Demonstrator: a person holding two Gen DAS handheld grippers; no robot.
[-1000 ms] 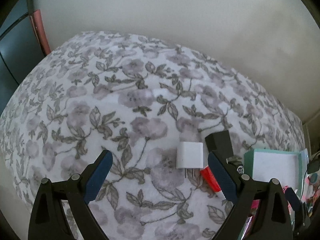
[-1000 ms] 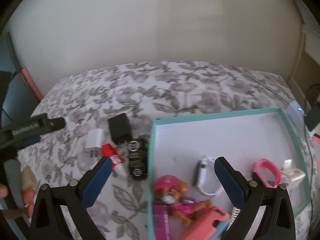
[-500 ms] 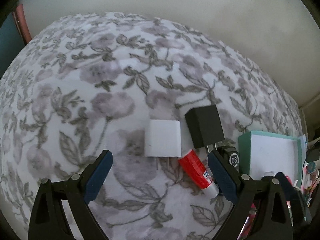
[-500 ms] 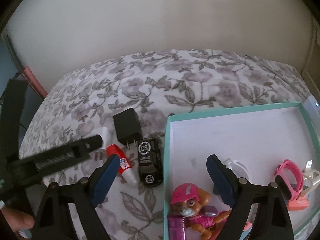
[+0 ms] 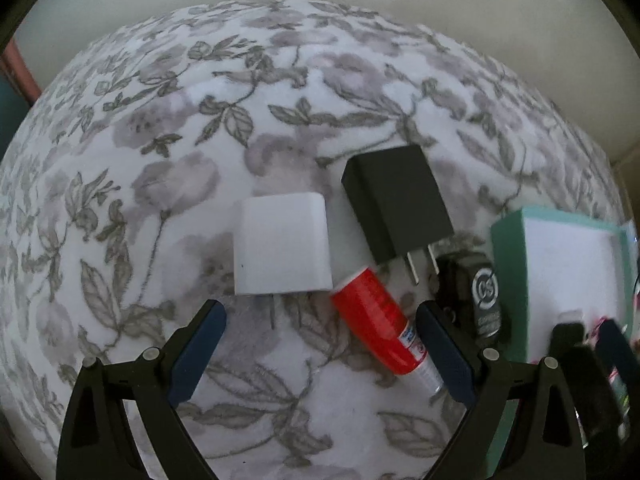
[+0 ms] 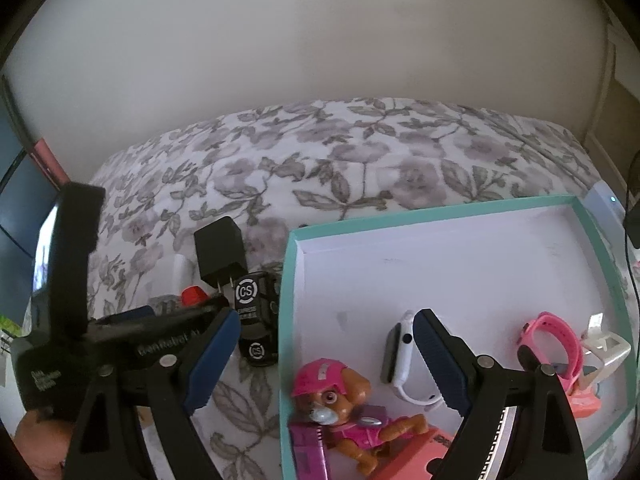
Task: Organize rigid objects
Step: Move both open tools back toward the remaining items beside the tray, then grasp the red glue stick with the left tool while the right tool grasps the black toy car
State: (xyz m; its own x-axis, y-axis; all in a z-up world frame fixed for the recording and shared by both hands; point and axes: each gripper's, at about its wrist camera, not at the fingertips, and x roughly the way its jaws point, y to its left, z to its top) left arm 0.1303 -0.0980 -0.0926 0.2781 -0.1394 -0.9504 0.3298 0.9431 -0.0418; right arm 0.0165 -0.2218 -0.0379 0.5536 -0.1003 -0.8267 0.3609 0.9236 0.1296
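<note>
- Inside teal box (image 6: 592,240): pup toy (image 6: 340,396), white watch (image 6: 400,356), pink watch (image 6: 548,344).
- Left of box, outstanding: white charger (image 5: 282,244), black charger (image 5: 396,208), red tube (image 5: 376,320), toy car (image 6: 256,316).
- Left gripper (image 5: 320,344) jaws apart, empty, above white charger; right gripper (image 6: 328,360) likewise apart, empty.

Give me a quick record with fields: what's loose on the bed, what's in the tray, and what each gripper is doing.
surface: floral bedspread
loose on bedspread: white cube charger; black plug adapter; red glue tube; black toy car
container: teal-rimmed white tray
in tray: pink-helmeted toy puppy; white smartwatch; pink watch
left gripper: open, above charger and glue tube, holding nothing
right gripper: open, over tray's edge, empty
</note>
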